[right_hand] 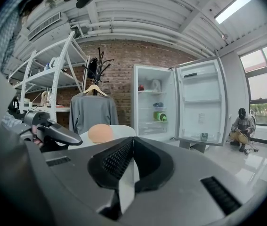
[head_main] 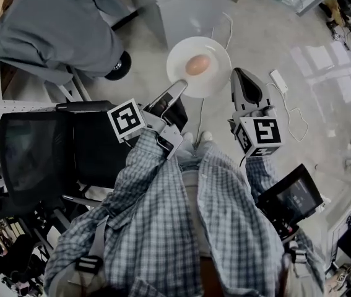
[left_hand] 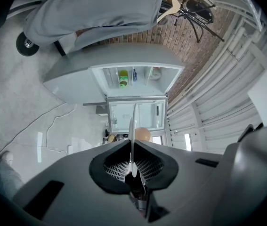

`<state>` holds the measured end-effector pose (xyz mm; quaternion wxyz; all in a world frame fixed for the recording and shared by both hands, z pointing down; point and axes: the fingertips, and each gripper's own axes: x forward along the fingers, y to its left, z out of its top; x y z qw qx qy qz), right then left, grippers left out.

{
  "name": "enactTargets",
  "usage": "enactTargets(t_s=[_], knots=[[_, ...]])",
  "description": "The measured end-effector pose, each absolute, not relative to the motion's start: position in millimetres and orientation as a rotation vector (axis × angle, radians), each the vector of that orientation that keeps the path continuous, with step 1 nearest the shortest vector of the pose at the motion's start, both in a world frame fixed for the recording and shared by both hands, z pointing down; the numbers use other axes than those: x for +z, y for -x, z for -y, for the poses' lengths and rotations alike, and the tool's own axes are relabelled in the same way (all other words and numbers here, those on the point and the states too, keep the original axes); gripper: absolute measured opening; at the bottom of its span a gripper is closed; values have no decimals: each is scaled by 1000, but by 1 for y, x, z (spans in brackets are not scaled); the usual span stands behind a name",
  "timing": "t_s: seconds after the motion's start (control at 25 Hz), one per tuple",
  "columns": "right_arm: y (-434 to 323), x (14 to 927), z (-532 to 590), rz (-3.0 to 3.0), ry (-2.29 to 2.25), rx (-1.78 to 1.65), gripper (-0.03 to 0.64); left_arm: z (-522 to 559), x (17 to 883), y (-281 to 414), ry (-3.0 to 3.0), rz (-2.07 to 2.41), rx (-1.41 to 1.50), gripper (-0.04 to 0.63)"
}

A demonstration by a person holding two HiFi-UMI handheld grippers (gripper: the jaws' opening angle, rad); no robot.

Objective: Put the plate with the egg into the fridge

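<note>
Clamping the white plate [head_main: 215,47] from both sides, the left gripper [head_main: 176,88] bites its near-left rim and the right gripper [head_main: 237,74] its right rim. The egg [head_main: 197,65] sits mid-plate between them, with the open fridge [right_hand: 154,102] ahead.

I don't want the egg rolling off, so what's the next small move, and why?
Probably carry the plate forward, kept level, toward the open fridge. The left gripper is shut on its rim, the egg sits loose on it, and the fridge door stands open ahead, not yet within reach.
</note>
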<state>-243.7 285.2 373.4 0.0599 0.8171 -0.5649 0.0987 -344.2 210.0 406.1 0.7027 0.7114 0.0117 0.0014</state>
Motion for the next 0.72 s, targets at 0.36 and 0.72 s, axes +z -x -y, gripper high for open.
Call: enactTargets(t_s=[0.36,0.72], knots=[[230,376,-295,1644,-2526,300,6,-216,408,339,-1589,-50,28,18],[228,375,-299,1664,-2525,286,6,-214,411,339,-1593,-31,14,18]])
